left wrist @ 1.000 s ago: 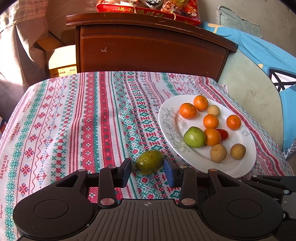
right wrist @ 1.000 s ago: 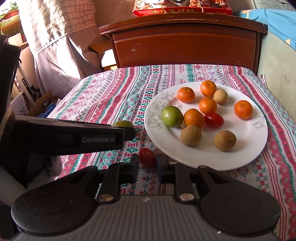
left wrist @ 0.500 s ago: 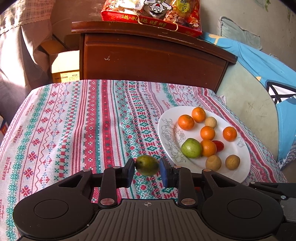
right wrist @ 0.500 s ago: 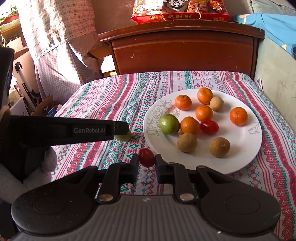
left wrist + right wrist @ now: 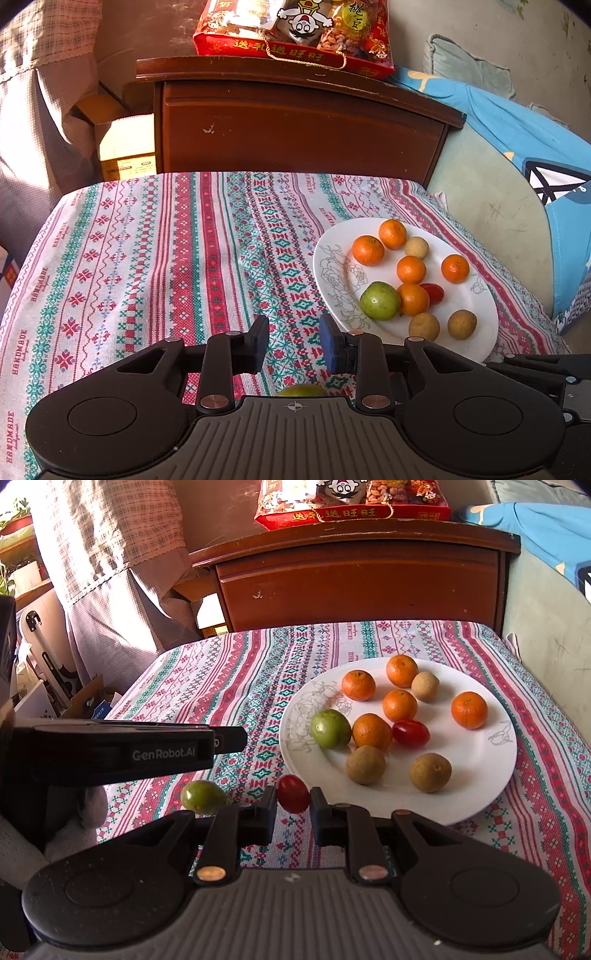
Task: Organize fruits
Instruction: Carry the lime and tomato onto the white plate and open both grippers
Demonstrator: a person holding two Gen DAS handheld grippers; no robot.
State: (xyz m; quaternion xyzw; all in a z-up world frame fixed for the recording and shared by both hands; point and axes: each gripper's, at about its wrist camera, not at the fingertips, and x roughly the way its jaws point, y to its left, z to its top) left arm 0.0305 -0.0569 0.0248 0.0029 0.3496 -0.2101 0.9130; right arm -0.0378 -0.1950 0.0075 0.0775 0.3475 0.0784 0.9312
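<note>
Dropped green fruit (image 5: 302, 390) now lies below the opening left claw (image 5: 293, 341).

A woven cotton-look tablecloth (image 5: 155, 258) with matt cross-stitch bands carries a glossy white glazed plate (image 5: 491, 771). At its 9 o'clock, a shiny-skinned cherry tomato (image 5: 293, 794) and smooth green fruit (image 5: 202, 796). At 12, a scuffed, varnished wooden cabinet (image 5: 362, 579); matt black plastic right gripper (image 5: 293, 805).
</note>
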